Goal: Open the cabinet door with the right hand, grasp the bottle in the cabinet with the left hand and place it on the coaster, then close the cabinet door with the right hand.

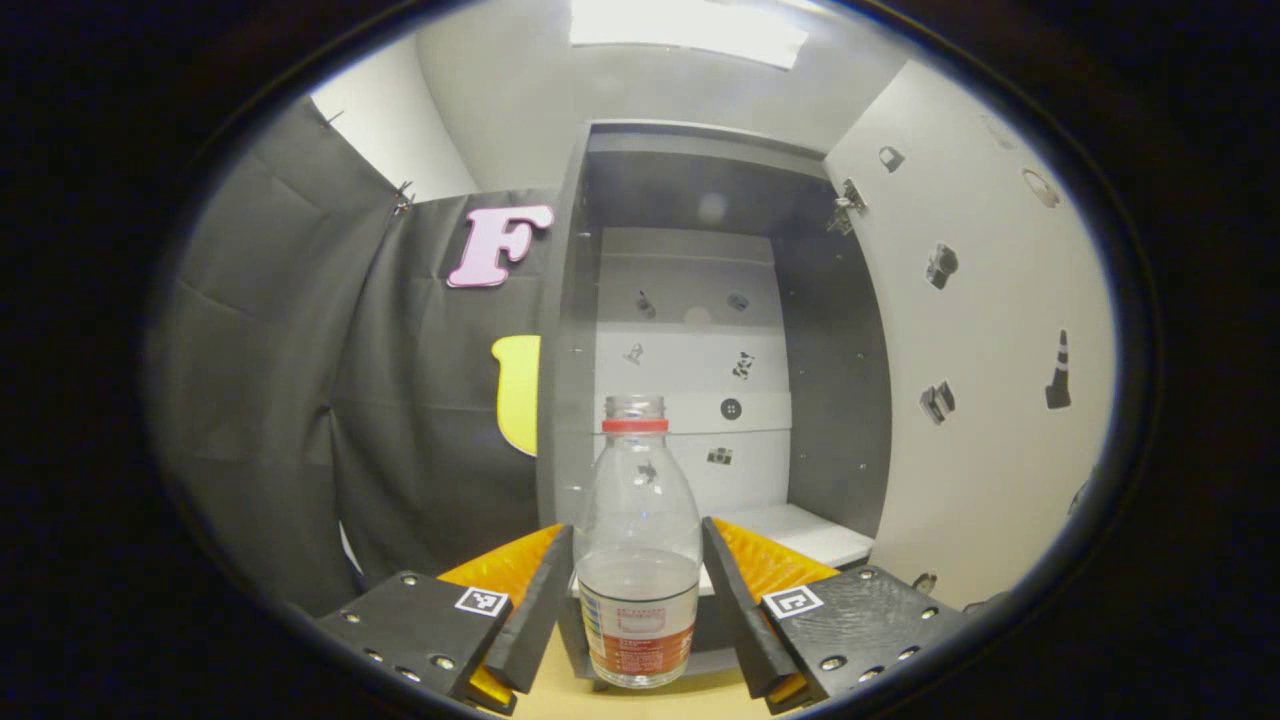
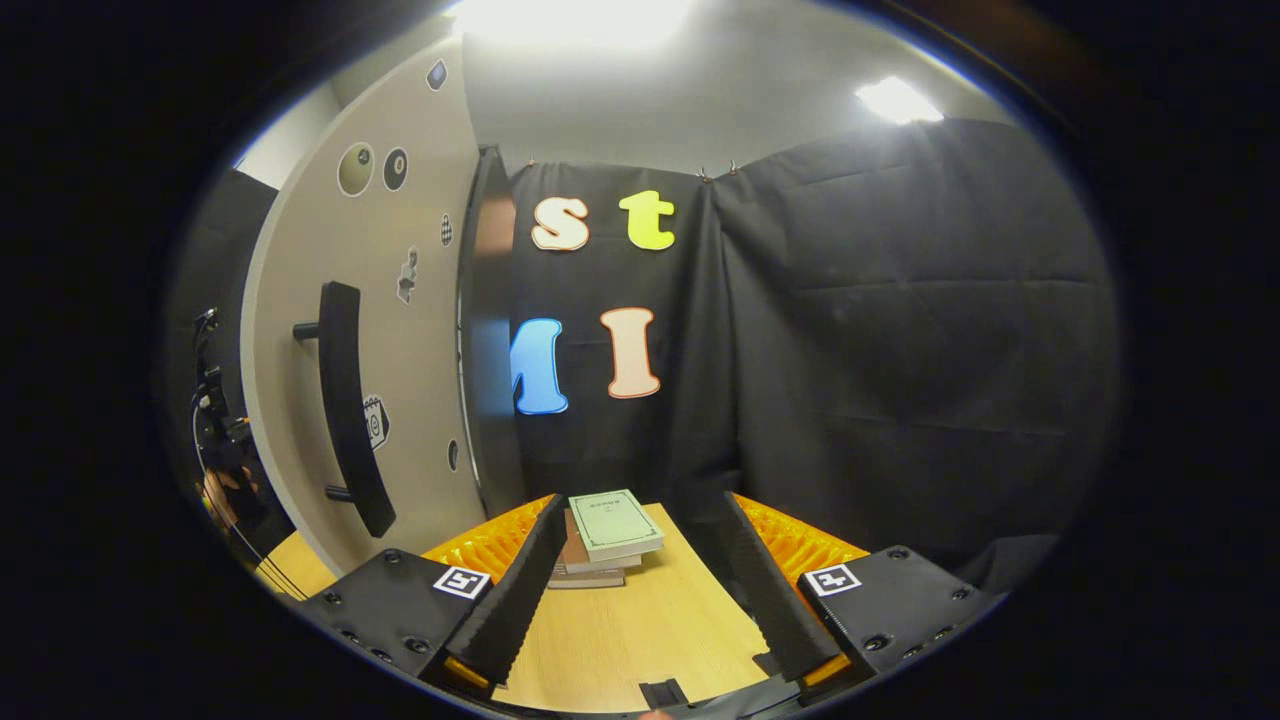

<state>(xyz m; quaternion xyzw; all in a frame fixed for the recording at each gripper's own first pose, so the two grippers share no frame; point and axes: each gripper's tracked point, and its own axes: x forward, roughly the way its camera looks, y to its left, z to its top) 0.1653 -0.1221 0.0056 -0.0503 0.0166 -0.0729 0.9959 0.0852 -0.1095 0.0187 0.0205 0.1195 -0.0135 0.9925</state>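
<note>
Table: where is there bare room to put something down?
In the right gripper view, bare table lies between the right gripper's open fingers, in front of the books. The door borders it on one side. It is crowded where the left gripper has the bottle between its fingers at the cabinet.

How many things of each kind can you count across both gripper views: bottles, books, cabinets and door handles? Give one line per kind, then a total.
Bottles: 1, the bottle between the left gripper fingers.
Books: 3, the stack of books on the table.
Cabinets: 1, the cabinet, door open.
Door handles: 1, the black handle.
Total: 6
</note>
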